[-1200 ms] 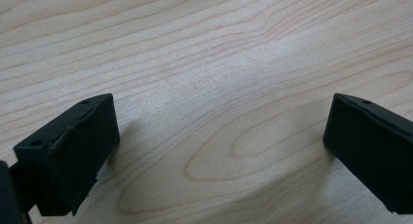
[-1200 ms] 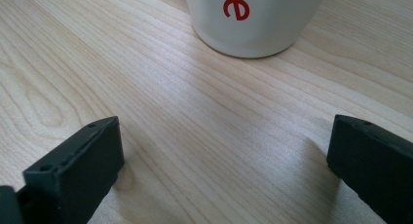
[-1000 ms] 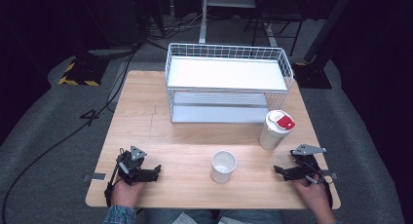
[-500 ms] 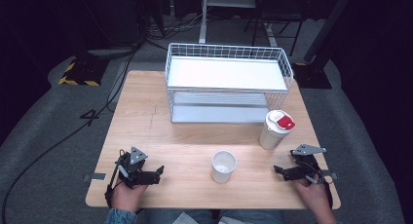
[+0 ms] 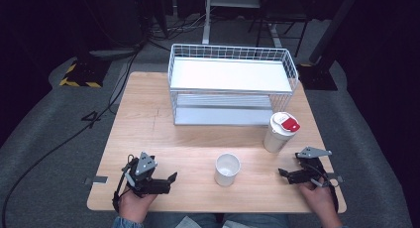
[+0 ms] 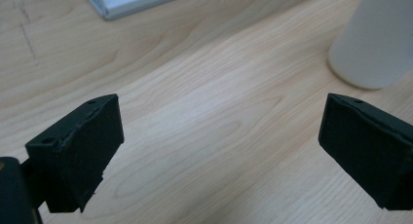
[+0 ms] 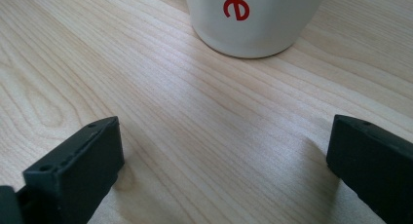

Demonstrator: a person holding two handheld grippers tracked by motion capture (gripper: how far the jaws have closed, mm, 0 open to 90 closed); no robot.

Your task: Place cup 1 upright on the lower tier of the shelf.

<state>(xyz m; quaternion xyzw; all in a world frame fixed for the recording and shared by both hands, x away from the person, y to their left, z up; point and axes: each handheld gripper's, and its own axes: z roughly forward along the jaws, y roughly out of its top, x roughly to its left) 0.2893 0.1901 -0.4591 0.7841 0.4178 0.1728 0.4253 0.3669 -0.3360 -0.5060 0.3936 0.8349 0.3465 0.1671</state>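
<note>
left hand-held gripper (image 5: pixel 171 179): black jaws and body, grey three-cornered plate on top
right hand-held gripper (image 5: pixel 283 174): black, grey plate on top
cup (image 5: pixel 227 169): plain white, between the two hand-held grippers
lidded cup (image 5: pixel 280 132): white, with a red patch on the lid, just beyond the right hand-held gripper; red lettering on its side in the right gripper view
wire rack (image 5: pixel 232 91): white wire and white shelves, well beyond both hand-held grippers
surface (image 5: pixel 148 134): pale wood with light brown grain
floor (image 5: pixel 44 139): grey, with a black-and-yellow striped patch far to the left

The left gripper (image 5: pixel 171 179) has edged slightly toward the white cup (image 5: pixel 227 169).
</note>
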